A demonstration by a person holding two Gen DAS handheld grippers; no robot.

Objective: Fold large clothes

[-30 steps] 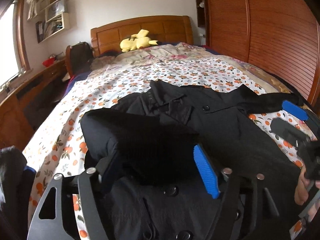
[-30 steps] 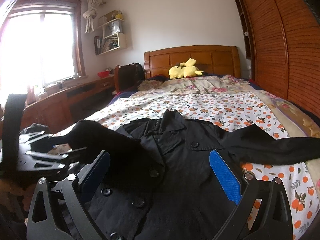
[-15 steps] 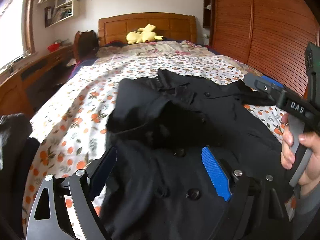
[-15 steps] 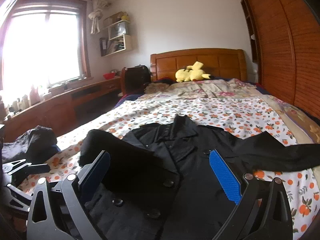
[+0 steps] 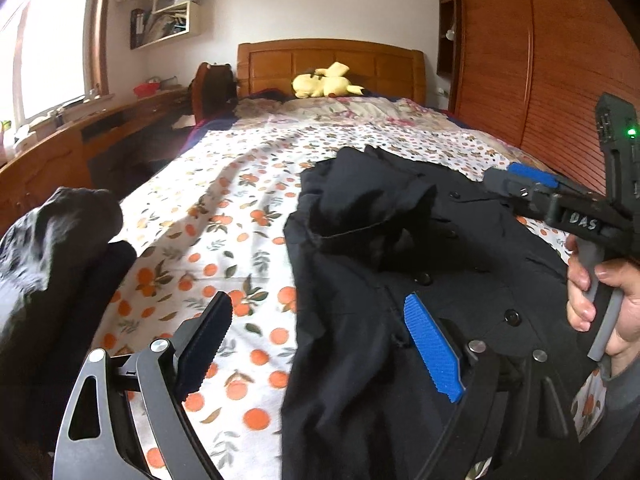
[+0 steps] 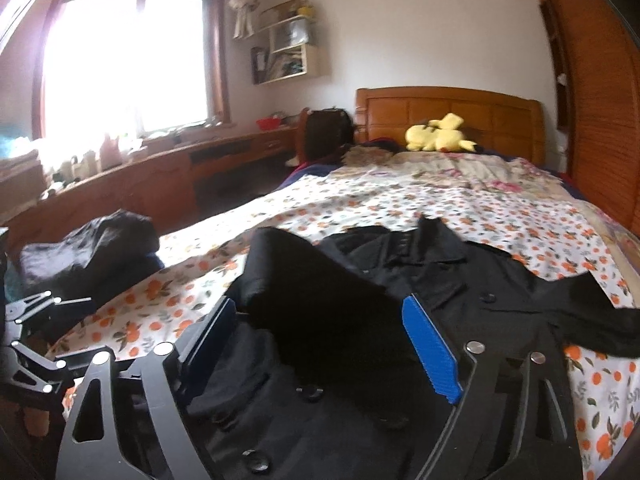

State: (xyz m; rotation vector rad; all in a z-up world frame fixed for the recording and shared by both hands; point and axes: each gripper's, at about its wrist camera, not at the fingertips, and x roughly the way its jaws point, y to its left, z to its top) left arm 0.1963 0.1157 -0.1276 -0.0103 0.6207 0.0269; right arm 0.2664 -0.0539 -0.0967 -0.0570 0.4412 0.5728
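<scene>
A black buttoned coat (image 5: 420, 280) lies spread on the bed (image 5: 224, 208), on a white sheet printed with oranges, its collar toward the far wooden headboard (image 5: 332, 60). One sleeve is folded across the chest, forming a bunched dark mound near the collar, while the other sleeve (image 6: 592, 312) stretches out to the right over the sheet. The left gripper (image 5: 320, 340) hangs over the near left edge of the coat with its jaws wide apart; its blue-padded finger is above the black fabric, its dark finger is above the orange-print sheet, and nothing is pinched between them. The right gripper (image 6: 320, 344) is over the near part of the coat, with the folded sleeve lying between its fingers; its jaws have just been closing but stand apart, the pads not pressing the cloth. In the left wrist view the right gripper (image 5: 532, 184) also shows at the right edge, held by a hand (image 5: 600, 304) around a grey handle. A yellow plush toy (image 5: 324, 82) rests by the headboard. A pile of dark clothing (image 5: 52, 260) sits at the near left of the bed. A slatted wooden wardrobe (image 5: 540, 80) fills the right side, and a wooden desk (image 6: 180, 176) runs under the bright window (image 6: 124, 64) on the left.
</scene>
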